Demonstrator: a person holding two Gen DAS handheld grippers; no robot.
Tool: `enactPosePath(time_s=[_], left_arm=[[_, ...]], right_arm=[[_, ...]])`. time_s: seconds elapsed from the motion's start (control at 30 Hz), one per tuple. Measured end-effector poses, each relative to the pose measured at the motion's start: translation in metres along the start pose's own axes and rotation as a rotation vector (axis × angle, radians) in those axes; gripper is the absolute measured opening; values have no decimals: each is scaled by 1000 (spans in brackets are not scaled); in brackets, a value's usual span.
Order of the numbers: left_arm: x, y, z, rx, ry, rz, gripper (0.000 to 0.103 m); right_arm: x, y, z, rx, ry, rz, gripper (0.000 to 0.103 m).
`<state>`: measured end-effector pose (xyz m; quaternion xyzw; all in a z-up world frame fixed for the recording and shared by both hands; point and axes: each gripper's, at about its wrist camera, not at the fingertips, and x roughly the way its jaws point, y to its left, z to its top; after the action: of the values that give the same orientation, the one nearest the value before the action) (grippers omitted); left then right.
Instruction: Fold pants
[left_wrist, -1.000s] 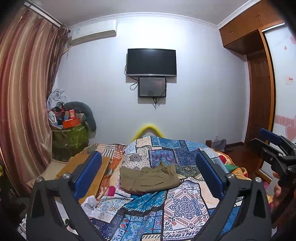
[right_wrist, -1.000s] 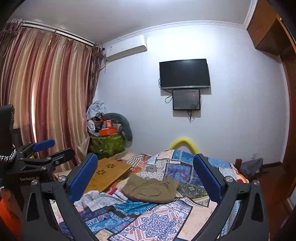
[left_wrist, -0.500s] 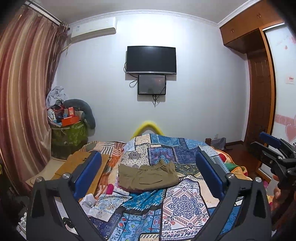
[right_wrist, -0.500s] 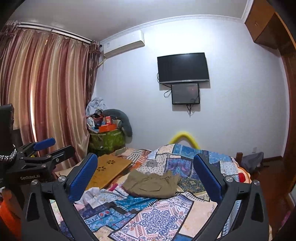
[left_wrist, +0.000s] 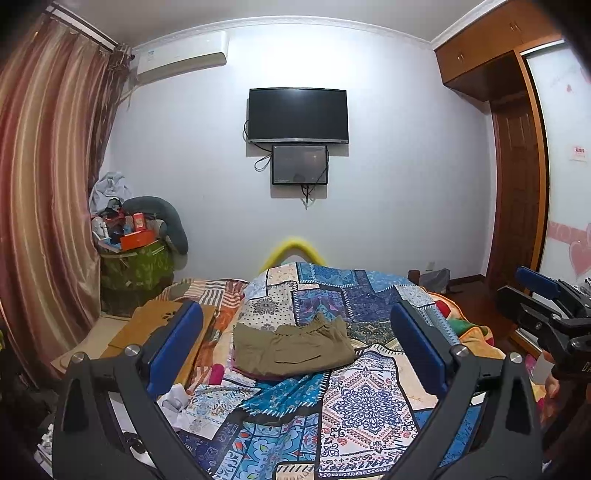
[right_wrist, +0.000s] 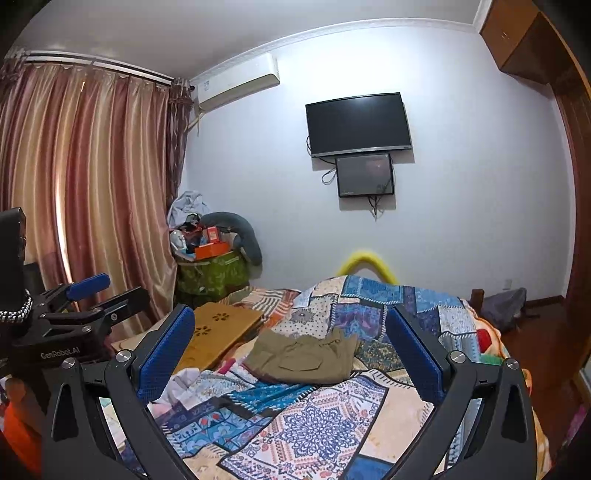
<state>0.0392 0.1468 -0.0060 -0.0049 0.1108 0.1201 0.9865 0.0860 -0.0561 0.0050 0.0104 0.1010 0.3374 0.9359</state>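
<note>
Olive-khaki pants (left_wrist: 291, 349) lie folded into a compact bundle in the middle of a bed covered by a patchwork quilt (left_wrist: 354, 402); the right wrist view shows the pants (right_wrist: 304, 356) too. My left gripper (left_wrist: 295, 347) is held back from the bed, open, with nothing between its blue pads. My right gripper (right_wrist: 290, 350) is likewise open and empty, well short of the pants. Each gripper shows at the edge of the other's view: the right gripper (left_wrist: 546, 306) and the left gripper (right_wrist: 85, 306).
A wooden lap tray (right_wrist: 218, 332) lies on the bed's left side beside white cloth (right_wrist: 181, 384). A cluttered green bin (left_wrist: 136, 266) stands by the striped curtain (left_wrist: 40, 206). A TV (left_wrist: 297, 114) hangs on the far wall; a wardrobe (left_wrist: 517, 177) is at right.
Both views have tilted slightly so the bed and pants sit a little lower in frame. Both grippers stay open and the pants have not moved.
</note>
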Motion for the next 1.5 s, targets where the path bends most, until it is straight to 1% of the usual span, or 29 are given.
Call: enactPosePath(time_s=[0.53, 1.0, 1.3, 1.5], left_arm=[[-3, -2, 1, 6, 2, -13, 103], [-8, -8, 3, 38, -7, -22, 103], [-6, -11, 3, 37, -1, -44, 103], [-5, -7, 3, 12, 12, -63, 103]], right_arm=[[-3, -2, 2, 12, -1, -8, 103], [-3, -3, 1, 15, 4, -11, 103], [-3, -2, 1, 14, 4, -14, 103], [-3, -2, 1, 13, 3, -15, 103]])
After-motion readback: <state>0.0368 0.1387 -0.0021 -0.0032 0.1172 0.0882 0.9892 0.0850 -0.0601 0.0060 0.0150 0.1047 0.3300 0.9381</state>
